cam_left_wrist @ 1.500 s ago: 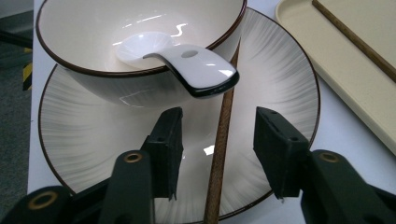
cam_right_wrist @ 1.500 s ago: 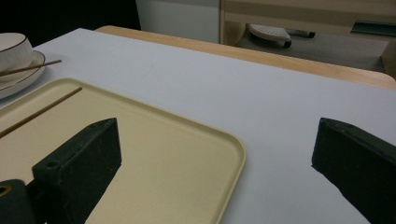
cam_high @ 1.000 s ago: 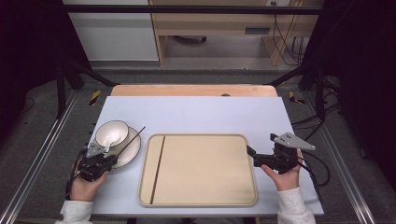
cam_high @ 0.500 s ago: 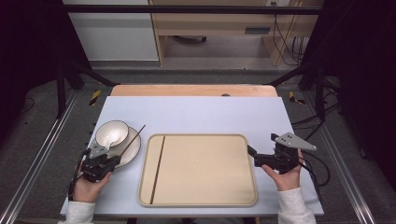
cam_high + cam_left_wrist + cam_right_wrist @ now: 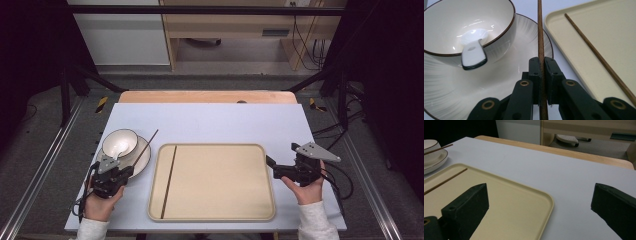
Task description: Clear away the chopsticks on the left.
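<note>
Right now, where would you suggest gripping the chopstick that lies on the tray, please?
Grip the chopstick on the tray near its end closest to the person, coming from above with jaws across it. It lies flat beside the left rim of the tray, so little room remains on that side.

Dark brown chopstick (image 5: 540,37), white brown-rimmed bowl (image 5: 474,22), beige tray (image 5: 215,180).

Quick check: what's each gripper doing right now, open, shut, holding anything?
Left gripper: shut on a chopstick over the plate.
Right gripper: open, holding nothing, by the tray.
</note>
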